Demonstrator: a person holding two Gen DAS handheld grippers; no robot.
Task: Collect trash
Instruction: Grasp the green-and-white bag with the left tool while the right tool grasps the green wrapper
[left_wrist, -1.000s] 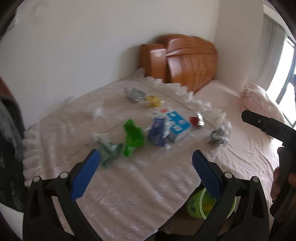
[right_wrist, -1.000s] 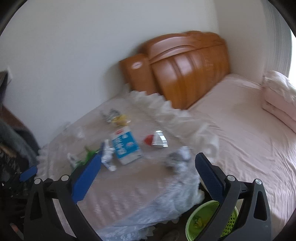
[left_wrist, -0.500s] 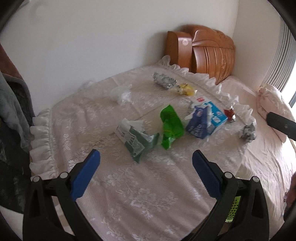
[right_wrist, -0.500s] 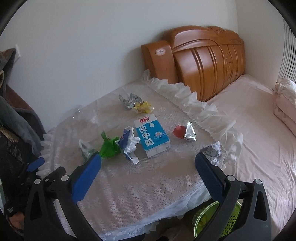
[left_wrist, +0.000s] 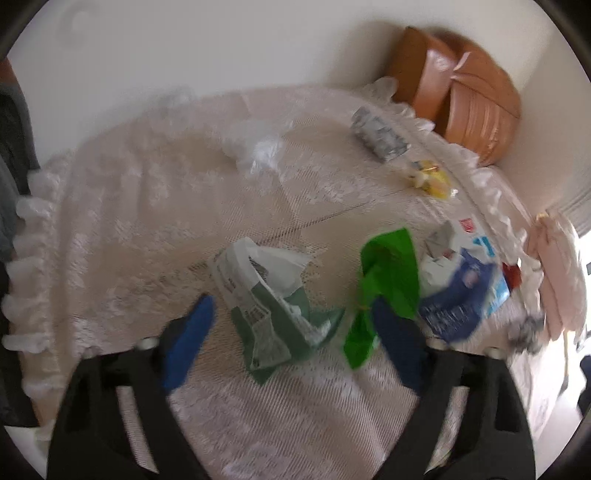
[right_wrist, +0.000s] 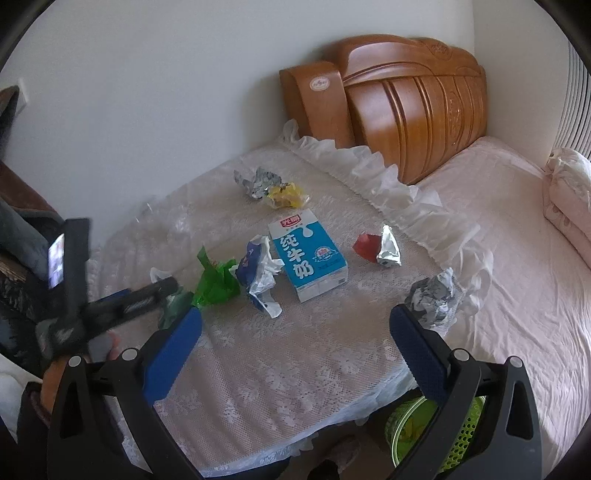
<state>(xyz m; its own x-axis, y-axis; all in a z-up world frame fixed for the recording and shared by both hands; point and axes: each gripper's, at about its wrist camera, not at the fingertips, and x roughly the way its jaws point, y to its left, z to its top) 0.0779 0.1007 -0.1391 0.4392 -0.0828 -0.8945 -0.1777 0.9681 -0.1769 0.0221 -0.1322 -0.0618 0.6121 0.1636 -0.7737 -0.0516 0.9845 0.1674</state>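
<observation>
Trash lies scattered on a lace-covered table (right_wrist: 280, 373). A crumpled white-and-green packet (left_wrist: 269, 299) sits between the tips of my open left gripper (left_wrist: 291, 325), with a green wrapper (left_wrist: 388, 284) beside its right finger. A blue milk carton (right_wrist: 307, 254), a blue-white wrapper (right_wrist: 258, 277), a red-silver wrapper (right_wrist: 376, 247), a grey paper ball (right_wrist: 432, 295), a silver wrapper (right_wrist: 256, 181) and a yellow wrapper (right_wrist: 284, 195) lie around. My right gripper (right_wrist: 295, 343) is open and empty above the table's near edge. The left gripper also shows in the right wrist view (right_wrist: 147, 295).
A green mesh basket (right_wrist: 436, 432) stands on the floor below the table's near right corner. A bed with pink sheet (right_wrist: 517, 229) and wooden headboard (right_wrist: 406, 103) lies to the right. A clear plastic bag (left_wrist: 255, 147) lies at the table's back. Dark clothes (right_wrist: 22, 236) hang at left.
My left gripper has moved forward and down to the white-and-green packet, which now sits between its fingers. The right gripper has held nearly still, and the left gripper has come into its view.
</observation>
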